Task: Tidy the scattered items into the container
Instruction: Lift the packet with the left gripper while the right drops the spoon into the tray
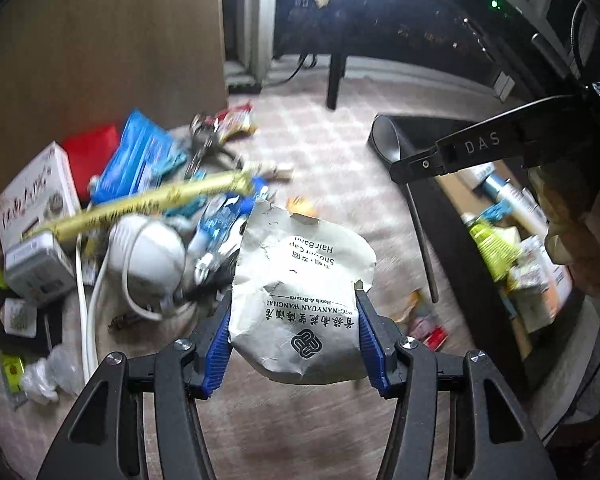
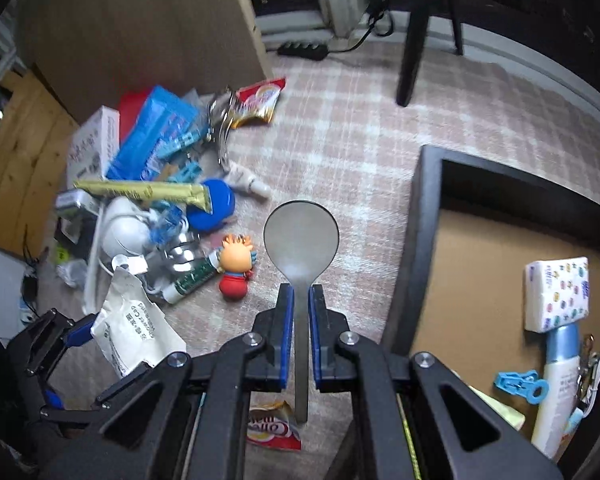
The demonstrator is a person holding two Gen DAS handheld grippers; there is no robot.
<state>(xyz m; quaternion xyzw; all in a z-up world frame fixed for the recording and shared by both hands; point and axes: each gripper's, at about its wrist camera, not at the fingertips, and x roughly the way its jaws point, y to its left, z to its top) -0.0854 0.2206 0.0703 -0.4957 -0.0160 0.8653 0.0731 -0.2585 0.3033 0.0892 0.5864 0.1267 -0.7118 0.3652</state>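
Observation:
My left gripper (image 1: 294,302) is shut on a crumpled white shower-cap packet (image 1: 304,280) and holds it above the carpet; the packet also shows in the right wrist view (image 2: 134,326). My right gripper (image 2: 300,298) is shut on the handle of a grey metal spoon (image 2: 301,236), bowl pointing forward, above the carpet beside the container; the spoon also shows in the left wrist view (image 1: 392,144). The container is a dark-rimmed box (image 2: 424,216) at the right with a cardboard floor, holding a tissue pack (image 2: 556,296), a white tube (image 2: 558,388) and a blue clip (image 2: 520,386).
A heap of scattered items lies at the left: a blue packet (image 2: 156,132), a yellow tube (image 2: 144,190), a white round device (image 1: 148,256), a white box (image 1: 36,196), a doll figure (image 2: 236,268), a snack bag (image 2: 260,100). A wooden panel (image 2: 140,20) stands behind. A chair leg (image 2: 412,52) is farther back.

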